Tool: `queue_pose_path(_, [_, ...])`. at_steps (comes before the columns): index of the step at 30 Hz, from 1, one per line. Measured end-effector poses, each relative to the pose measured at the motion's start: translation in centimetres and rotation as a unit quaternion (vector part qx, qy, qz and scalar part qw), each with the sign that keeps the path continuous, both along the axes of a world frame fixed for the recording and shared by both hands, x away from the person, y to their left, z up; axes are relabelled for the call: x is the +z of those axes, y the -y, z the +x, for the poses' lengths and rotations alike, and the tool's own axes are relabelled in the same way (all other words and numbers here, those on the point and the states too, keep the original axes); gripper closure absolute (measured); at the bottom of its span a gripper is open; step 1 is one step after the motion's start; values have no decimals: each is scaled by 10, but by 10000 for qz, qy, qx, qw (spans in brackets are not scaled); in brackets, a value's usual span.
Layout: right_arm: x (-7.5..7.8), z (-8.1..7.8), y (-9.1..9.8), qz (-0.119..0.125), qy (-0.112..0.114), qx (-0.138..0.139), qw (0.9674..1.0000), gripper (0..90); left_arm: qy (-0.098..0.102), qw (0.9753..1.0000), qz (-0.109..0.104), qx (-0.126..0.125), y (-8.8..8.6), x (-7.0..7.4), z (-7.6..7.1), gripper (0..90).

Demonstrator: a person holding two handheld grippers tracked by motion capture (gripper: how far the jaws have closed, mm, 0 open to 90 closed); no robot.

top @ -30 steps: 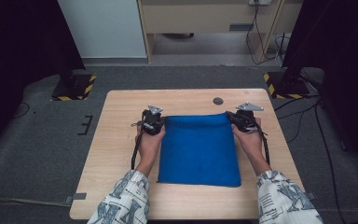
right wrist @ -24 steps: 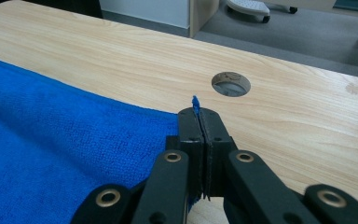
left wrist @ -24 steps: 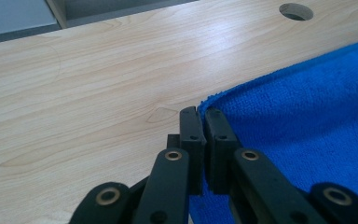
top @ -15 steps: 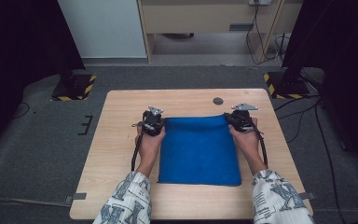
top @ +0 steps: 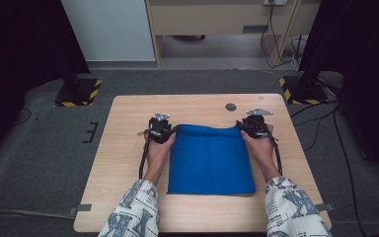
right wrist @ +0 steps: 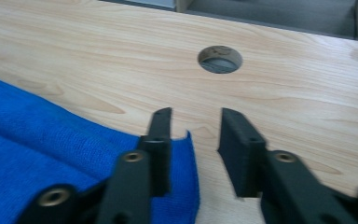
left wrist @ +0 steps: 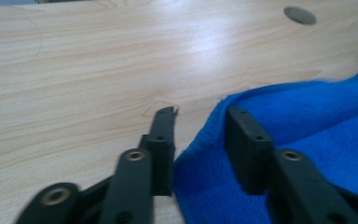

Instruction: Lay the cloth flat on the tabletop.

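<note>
A folded blue towel lies flat in the middle of the wooden tabletop, its far edge facing the round cable hole. The left gripper sits at the towel's far left corner; its fingers have just been opening and stand apart, with the corner loose between them. The right gripper sits at the far right corner, its fingers likewise just opened and apart, the corner's edge lying slack between them.

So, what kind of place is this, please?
Probably a lab or recording workroom, not a home. A plain light wooden table with a round cable hole stands on grey carpet, and black stands with yellow-black striped bases flank it, cables trailing on the floor.
</note>
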State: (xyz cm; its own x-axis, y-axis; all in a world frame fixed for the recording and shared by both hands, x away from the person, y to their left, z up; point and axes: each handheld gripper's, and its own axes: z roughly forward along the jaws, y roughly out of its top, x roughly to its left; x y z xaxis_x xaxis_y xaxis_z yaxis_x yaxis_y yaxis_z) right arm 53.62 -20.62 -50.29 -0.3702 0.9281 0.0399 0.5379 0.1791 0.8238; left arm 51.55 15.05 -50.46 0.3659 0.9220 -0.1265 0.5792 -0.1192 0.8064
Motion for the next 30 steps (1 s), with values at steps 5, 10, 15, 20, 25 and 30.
queue_pose_path(5, [2, -1, 0, 11, -7, -15, 10000, 579, -26, 9999, 115, 8, 0, 3, 3, 378])
queue_pose_path(10, [3, -6, -2, -17, 45, -1, 10000, 502, 36, 9999, 94, 7, -4, 10, 0, 300])
queue_pose_path(15, [8, -14, -2, -27, 82, 30, 10000, 426, 67, 9999, 35, -71, -9, 21, -11, 241])
queue_pose_path(20, [17, -23, -7, -67, -33, 292, 9995, 313, 101, 9996, 28, -256, -18, 35, -27, 172])
queue_pose_path(25, [28, -35, -16, -37, 99, 476, 9988, 238, 181, 9985, -124, -509, -26, 44, -43, 124])
queue_pose_path(30, [26, -43, -27, 98, 1, 825, 9965, 148, 91, 9964, -321, -781, -32, 37, -51, 82])
